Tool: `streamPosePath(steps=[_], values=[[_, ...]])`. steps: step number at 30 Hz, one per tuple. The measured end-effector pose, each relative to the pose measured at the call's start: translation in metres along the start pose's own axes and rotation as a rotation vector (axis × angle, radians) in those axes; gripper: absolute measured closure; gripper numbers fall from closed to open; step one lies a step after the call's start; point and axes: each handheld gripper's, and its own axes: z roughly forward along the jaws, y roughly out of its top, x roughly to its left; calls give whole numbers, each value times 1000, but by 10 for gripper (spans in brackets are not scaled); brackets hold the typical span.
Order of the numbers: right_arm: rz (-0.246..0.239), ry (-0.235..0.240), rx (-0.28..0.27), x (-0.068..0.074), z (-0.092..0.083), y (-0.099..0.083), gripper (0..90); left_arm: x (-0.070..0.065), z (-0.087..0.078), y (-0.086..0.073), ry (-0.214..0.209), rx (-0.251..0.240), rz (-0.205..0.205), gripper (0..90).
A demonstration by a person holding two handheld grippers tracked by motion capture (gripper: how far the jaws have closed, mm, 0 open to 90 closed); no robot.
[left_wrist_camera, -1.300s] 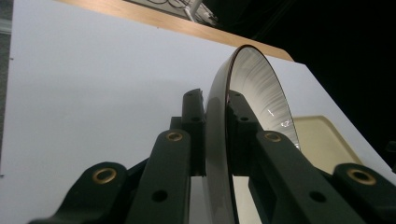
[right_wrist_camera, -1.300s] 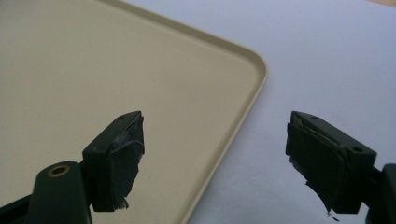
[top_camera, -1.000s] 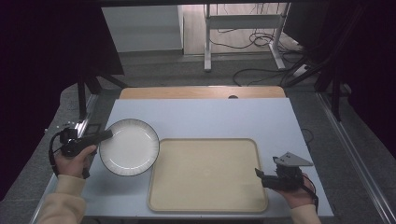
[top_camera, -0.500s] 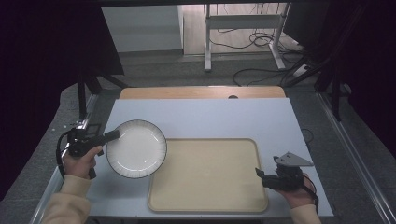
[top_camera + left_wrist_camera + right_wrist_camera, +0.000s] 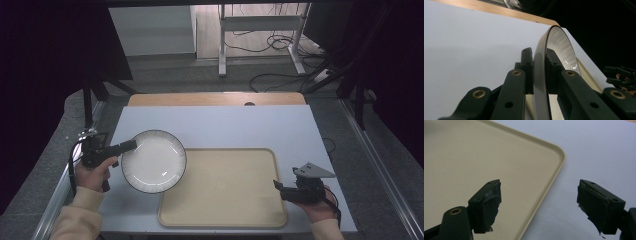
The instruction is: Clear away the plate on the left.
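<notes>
A white plate (image 5: 153,161) with a dark rim hangs above the table's left side, its right edge over the left rim of the beige tray (image 5: 225,187). My left gripper (image 5: 131,146) is shut on the plate's left rim. In the left gripper view the jaws pinch the rim from both sides, and the plate (image 5: 561,47) stands edge-on above my left gripper (image 5: 539,57). My right gripper (image 5: 276,186) rests at the tray's right edge, open. In the right gripper view my right gripper (image 5: 539,200) straddles the tray's corner rim (image 5: 557,165) with nothing between its fingers.
The white table (image 5: 215,125) ends in a wooden strip (image 5: 215,98) at the far side. Metal rails run along both table sides. A stand and cables (image 5: 280,75) lie on the floor beyond. My right gripper (image 5: 621,77) shows far off in the left gripper view.
My left gripper has carried the plate to the right, toward the tray, until its edge overlaps the tray's left rim. The right gripper has stayed where it was.
</notes>
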Motion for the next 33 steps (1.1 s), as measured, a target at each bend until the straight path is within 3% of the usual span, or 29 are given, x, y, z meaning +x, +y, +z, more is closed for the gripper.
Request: streamPosePath(steps=[5,11,21,33], values=[[0,1,1,0,0,0,198,-9,9,1,-22,9,4,798],[6,5,0,-1,-1,0,198,-21,15,5,-22,14,42,796],[10,4,0,-3,2,2,198,-40,36,10,-67,28,58,795],[17,0,-3,-5,1,1,198,-53,59,10,-106,41,47,793]])
